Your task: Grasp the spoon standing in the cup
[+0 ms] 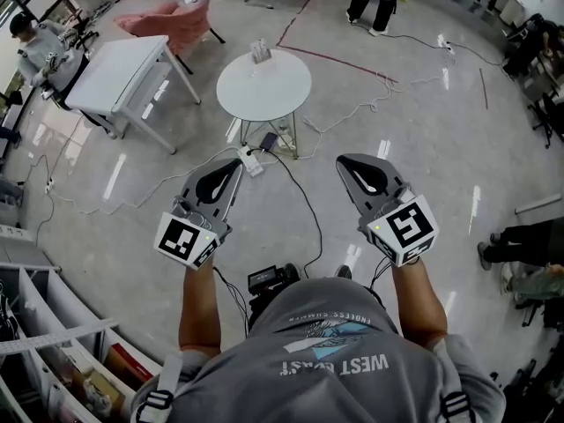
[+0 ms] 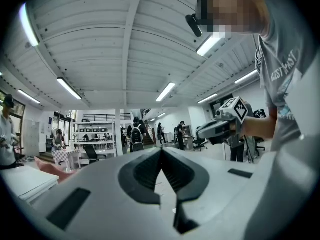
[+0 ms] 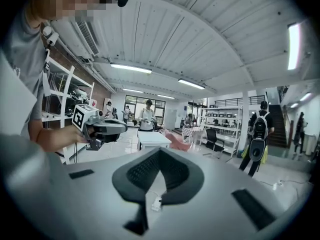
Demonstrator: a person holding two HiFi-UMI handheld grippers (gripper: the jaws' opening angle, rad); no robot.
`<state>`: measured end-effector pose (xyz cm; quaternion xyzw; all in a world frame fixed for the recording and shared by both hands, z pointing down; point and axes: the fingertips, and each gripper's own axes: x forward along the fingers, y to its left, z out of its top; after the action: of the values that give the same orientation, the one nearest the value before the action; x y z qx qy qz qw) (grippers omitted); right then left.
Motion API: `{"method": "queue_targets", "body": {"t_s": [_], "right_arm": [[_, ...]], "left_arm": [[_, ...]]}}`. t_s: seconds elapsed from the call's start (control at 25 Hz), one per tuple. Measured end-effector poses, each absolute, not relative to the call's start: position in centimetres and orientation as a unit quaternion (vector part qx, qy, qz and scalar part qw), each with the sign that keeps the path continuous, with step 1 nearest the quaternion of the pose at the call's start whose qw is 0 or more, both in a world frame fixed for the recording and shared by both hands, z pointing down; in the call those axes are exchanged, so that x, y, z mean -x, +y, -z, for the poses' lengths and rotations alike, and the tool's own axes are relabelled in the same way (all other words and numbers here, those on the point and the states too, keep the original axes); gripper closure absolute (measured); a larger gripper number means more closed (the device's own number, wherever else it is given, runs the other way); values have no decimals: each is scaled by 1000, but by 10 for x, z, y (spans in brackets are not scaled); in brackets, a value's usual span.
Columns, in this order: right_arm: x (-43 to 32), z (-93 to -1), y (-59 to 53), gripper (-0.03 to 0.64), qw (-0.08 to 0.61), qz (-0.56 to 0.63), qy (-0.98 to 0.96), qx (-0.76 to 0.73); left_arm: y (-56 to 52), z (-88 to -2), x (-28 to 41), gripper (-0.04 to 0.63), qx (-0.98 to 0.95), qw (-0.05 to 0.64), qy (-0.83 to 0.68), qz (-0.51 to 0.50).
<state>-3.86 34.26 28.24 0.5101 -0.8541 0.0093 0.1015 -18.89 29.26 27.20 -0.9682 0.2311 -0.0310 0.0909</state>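
A round white table [image 1: 264, 91] stands on the floor ahead of me. Near its far edge is a small cup [image 1: 260, 53] with something upright in it, too small to make out as a spoon. My left gripper [image 1: 234, 166] [image 2: 161, 149] is held low in front of me, jaws together, nothing between them. My right gripper [image 1: 345, 160] [image 3: 160, 149] is level with it, also shut and empty. Both point towards the table from well short of it. Each gripper view looks up at the ceiling and shows neither the cup nor the round table.
A white rectangular table [image 1: 115, 73] and a pink chair [image 1: 172, 20] stand at the far left. Cables and a power strip [image 1: 251, 159] lie on the floor between me and the round table. Shelving [image 1: 35, 324] is at my near left. People stand round the room's edges.
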Motion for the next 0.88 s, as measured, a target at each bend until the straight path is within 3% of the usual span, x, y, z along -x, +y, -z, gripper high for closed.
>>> {"method": "queue_targets", "body": {"t_s": [0.88], "right_arm": [[35,-290,281,615,77,-28,-858,-507]], "left_arm": [[247,-285,188,591,968,77,237,33]]}}
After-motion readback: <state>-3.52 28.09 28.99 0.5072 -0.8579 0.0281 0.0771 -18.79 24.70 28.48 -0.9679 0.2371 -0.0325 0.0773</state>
